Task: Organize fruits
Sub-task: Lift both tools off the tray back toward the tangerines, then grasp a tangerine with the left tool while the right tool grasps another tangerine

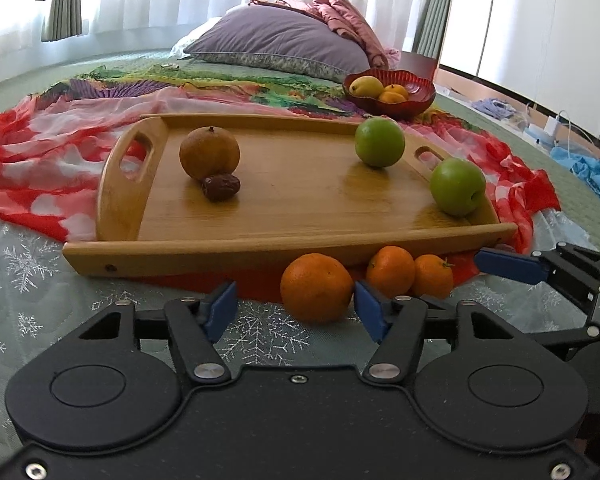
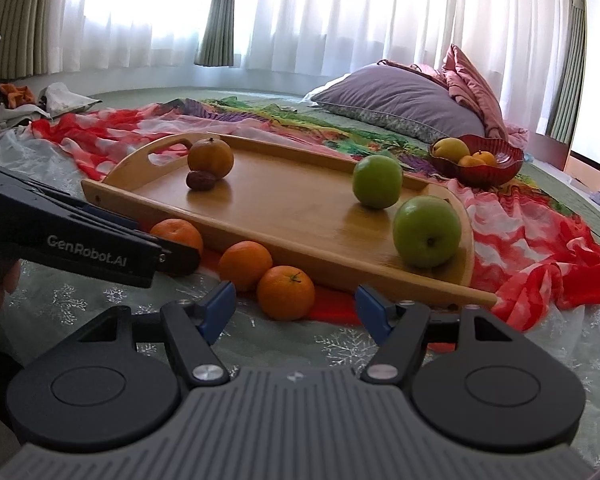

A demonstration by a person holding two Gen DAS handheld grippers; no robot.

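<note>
Both grippers are hovering low over the bedspread at the near edge of the wooden tray [image 1: 260,248], and both are standing wide with nothing between their fingers. The left gripper [image 1: 296,312] is lining up on the largest orange [image 1: 316,286], its right pad looking just beside or touching the fruit, while the right gripper [image 2: 296,306] is facing the nearest small orange [image 2: 286,292], with another orange [image 2: 245,264] sitting just behind it. All three oranges are lying off the tray, bunched against its near rail on the soft cloth, and that is where the trouble may be waiting: round fruit on a yielding quilt is likely rolling away from a pad that nudges it off-centre, and the two small ones are touching, so closing on one may be knocking its neighbour loose. The grippers are also working close together, so a clash looks possible. On the tray, a brown round fruit [image 1: 209,158] is sitting with a dark date [image 1: 221,187] pressed against it at the left end, and two green apples, one [image 1: 379,141] further back and one [image 1: 457,186] near the right handle, could roll if the rail gets bumped. Further back, the red bowl [image 1: 420,102] is holding a yellow fruit [image 1: 365,87] and what look like two small oranges.
</note>
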